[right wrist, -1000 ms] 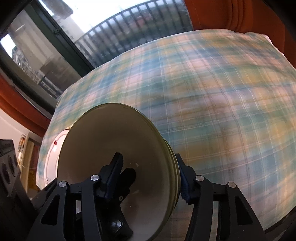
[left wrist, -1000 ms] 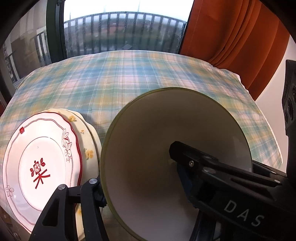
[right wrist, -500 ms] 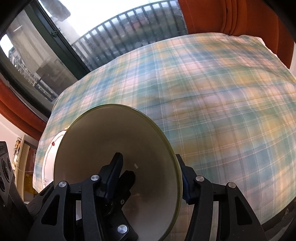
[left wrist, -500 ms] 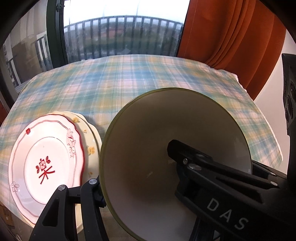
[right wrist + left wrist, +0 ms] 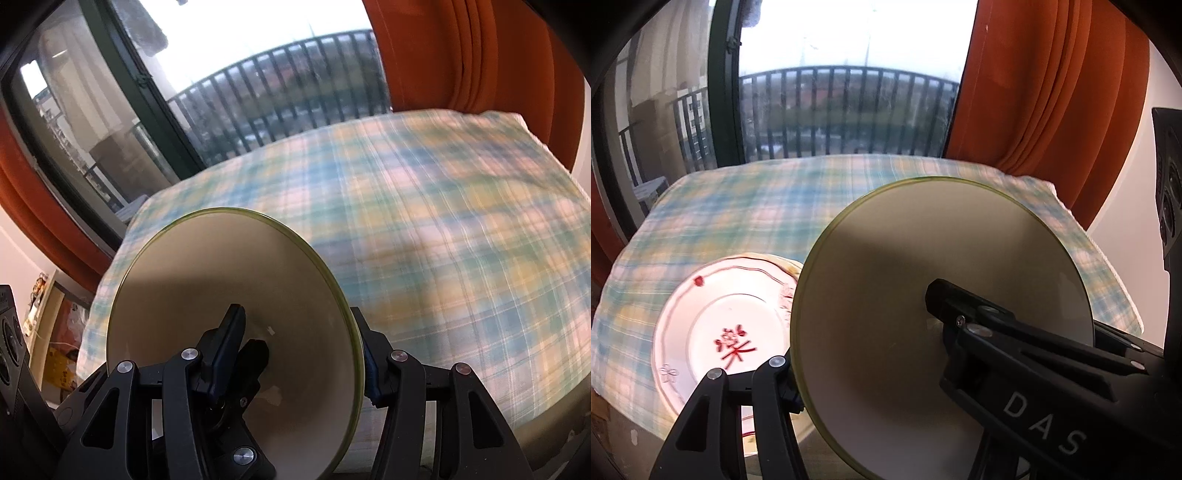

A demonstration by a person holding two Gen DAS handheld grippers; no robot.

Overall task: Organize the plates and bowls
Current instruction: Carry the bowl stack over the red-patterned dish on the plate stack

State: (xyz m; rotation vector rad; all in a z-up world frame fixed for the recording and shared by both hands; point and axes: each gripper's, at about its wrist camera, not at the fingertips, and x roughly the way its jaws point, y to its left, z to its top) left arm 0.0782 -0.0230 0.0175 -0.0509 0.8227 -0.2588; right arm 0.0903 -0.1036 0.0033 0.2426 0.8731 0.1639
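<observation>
A cream bowl with a green rim (image 5: 923, 280) is held on edge above the table, gripped on opposite sides of its rim. My left gripper (image 5: 864, 347) is shut on the bowl, one finger inside and one outside. My right gripper (image 5: 299, 347) is shut on the same bowl (image 5: 207, 295), one finger inside and one behind the wall. A white plate with a red rim and red flower (image 5: 720, 332) lies on a yellow-flowered plate (image 5: 783, 263) at the table's near left, below the bowl.
The table has a green, blue and yellow plaid cloth (image 5: 443, 221), also seen in the left wrist view (image 5: 757, 206). Behind it are a window with balcony railing (image 5: 842, 110) and orange curtains (image 5: 1052, 92). A black speaker (image 5: 1169, 184) stands at the right.
Both grippers have lifted the bowl higher and tilted up, so the table and the plates sit lower in view and more window shows. Both grips stay the same.
</observation>
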